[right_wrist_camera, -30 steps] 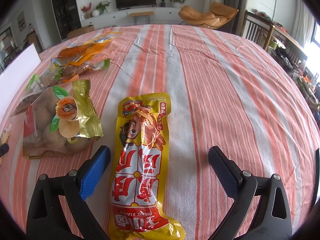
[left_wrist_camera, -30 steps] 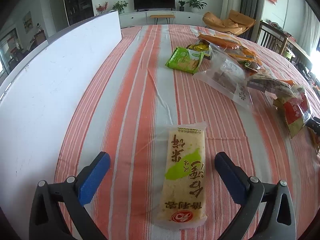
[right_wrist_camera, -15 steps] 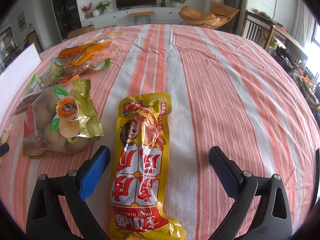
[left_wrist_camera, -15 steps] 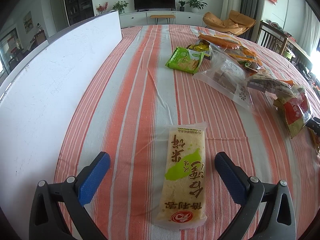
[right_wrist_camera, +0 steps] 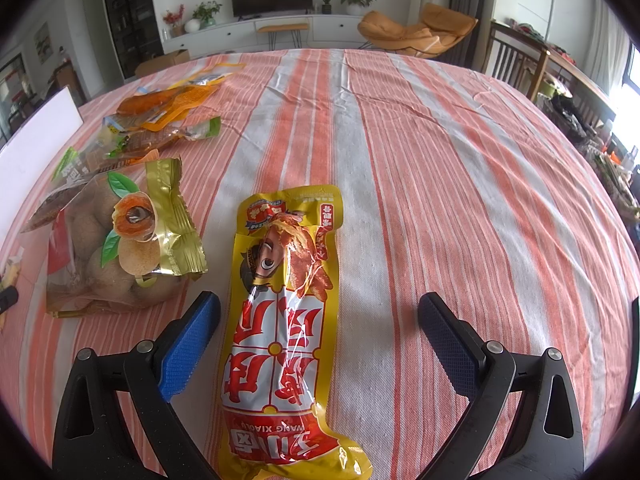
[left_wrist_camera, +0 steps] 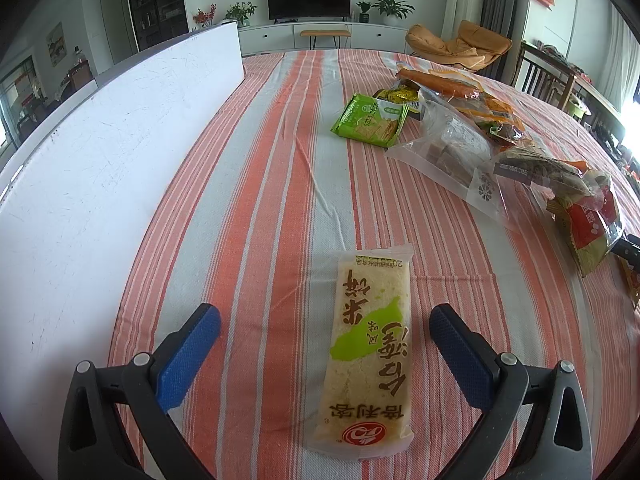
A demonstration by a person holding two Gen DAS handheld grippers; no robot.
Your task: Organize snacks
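Left hand-held gripper: I see its jaws spread wide, blue pads either side of the rice cracker pack, not touching it. The pack lies flat on the striped tabletop, lengthwise between the fingers, near the tabletop's near edge. A white board stands along the left edge.

Further toward the far right of the tabletop, well apart from the cracker pack: a green biscuit packet, just beside it a clear bag of brown cubes, and a jumble of orange and red wrappers behind and to the right.

Right hand-held gripper: jaws likewise wide apart, gripping nothing. The yellow-and-red chicken-foot pouch lies flat between the fingers, closer to the left pad; contact there I cannot tell. Near edge of the tabletop again. Just left of it, the gold-trimmed bag of longans, touching neither pouch nor pad. Orange packets lie beyond, toward the far left.
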